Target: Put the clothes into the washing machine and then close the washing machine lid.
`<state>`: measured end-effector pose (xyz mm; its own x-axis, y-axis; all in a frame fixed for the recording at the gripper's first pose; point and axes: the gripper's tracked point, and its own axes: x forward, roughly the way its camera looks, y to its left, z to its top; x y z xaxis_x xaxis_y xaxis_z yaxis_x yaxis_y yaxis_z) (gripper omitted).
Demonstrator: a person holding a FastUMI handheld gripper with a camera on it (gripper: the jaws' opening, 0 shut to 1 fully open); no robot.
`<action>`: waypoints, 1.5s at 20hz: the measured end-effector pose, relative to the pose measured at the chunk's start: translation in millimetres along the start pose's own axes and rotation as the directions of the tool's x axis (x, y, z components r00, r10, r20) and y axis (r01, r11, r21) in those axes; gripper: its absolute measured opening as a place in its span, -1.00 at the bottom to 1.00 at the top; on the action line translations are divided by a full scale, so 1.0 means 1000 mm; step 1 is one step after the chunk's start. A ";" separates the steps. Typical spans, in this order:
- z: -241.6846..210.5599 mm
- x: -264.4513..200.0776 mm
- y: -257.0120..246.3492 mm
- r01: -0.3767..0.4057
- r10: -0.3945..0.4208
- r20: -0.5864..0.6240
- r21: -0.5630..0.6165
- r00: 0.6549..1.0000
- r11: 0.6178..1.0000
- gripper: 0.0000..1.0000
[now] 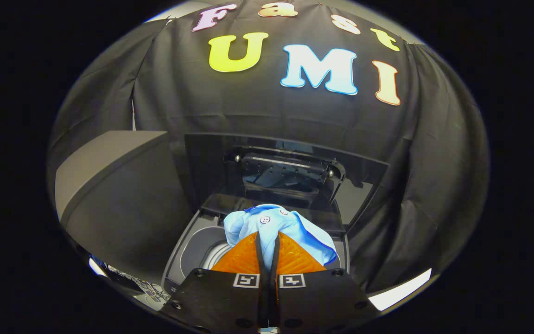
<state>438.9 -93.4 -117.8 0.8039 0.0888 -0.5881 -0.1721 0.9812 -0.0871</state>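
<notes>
Orange fingers [248, 257] of our gripper [267, 241] pinch the pale blue shirt [276, 225] above the open washing machine [193, 246]; we should lower it well inside before letting go.

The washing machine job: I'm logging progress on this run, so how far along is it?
Done: the light blue garment is picked up, pinched between the orange fingers of the claw, and carried over the washing machine, whose lid stands open. In hand: holding the garment above the drum opening. Left: release it into the drum, then close the lid.
</notes>
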 end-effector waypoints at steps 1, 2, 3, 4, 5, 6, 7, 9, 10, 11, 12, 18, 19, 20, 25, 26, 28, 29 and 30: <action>-0.007 0.004 0.001 -0.003 0.003 -0.012 0.006 1.000 1.000 -0.97; -0.015 0.007 0.003 -0.006 0.006 -0.030 0.009 1.000 1.000 -0.97; -0.021 0.009 0.005 -0.009 0.009 -0.043 0.009 0.999 1.000 -0.96; -0.027 0.012 0.006 -0.011 0.011 -0.055 0.006 0.998 1.000 -0.97; -0.034 0.013 0.007 -0.013 0.013 -0.069 0.005 0.998 1.000 -0.97; -0.040 0.014 0.009 -0.013 0.013 -0.080 0.007 0.997 1.000 -0.97; -0.045 0.015 0.011 -0.020 0.021 -0.094 0.015 0.995 1.000 -0.97; -0.058 0.019 0.013 -0.021 0.025 -0.128 0.027 0.991 0.999 -0.92; -0.064 0.019 0.015 -0.022 0.027 -0.141 0.036 0.990 0.999 -0.91; -0.068 0.021 0.016 -0.024 0.030 -0.155 0.044 0.987 0.999 -0.85; -0.073 0.021 0.018 -0.023 0.032 -0.178 0.051 0.984 0.998 -0.79; -0.093 0.022 0.018 0.011 0.013 -0.231 0.100 0.973 0.995 0.28; -0.094 0.022 0.017 0.018 0.004 -0.233 0.092 0.972 0.996 0.63; -0.095 0.023 0.017 0.025 -0.004 -0.234 0.087 0.972 0.996 0.98; -0.093 0.021 0.021 0.025 -0.004 -0.224 0.095 0.975 0.995 0.95; -0.088 0.020 0.021 0.026 -0.006 -0.207 0.094 0.978 0.995 0.95; -0.069 0.016 0.019 0.021 -0.008 -0.139 0.096 0.990 0.995 0.96; -0.056 0.013 0.019 0.018 -0.009 -0.088 0.098 0.996 0.995 0.96; -0.042 0.009 0.018 0.015 -0.011 -0.036 0.100 0.999 0.995 0.96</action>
<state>419.3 -82.2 -158.8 0.7846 0.0718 -0.6158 -0.1026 0.9946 -0.0148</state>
